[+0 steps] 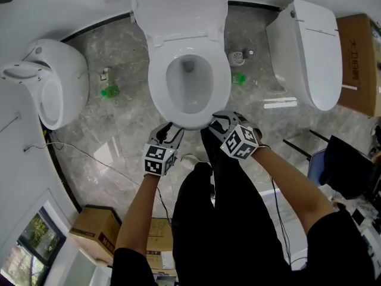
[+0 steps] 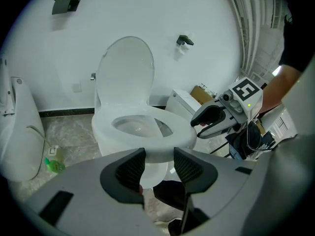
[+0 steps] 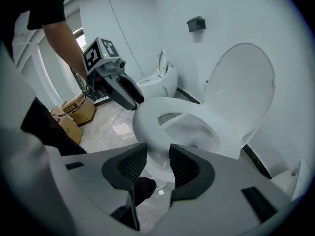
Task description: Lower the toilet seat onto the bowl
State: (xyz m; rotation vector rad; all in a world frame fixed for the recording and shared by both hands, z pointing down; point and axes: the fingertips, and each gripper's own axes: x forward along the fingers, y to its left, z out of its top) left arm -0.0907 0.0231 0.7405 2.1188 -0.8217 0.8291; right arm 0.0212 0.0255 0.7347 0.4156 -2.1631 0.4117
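The toilet seat (image 1: pixel 156 91) looks stiff, slick, best pinched at its front rim; left gripper (image 2: pixel 159 156) and right gripper (image 3: pixel 158 154) gape empty.

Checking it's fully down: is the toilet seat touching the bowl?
Touching: right gripper view shows the toilet seat lying flat on the bowl, no gap.

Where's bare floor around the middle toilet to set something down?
Bare marble: between the middle toilet and the left fixture, from the green object to the cable. Also between it and the closed right toilet. Crowded: the bowl's front, taken by left gripper, right gripper and the person's legs.
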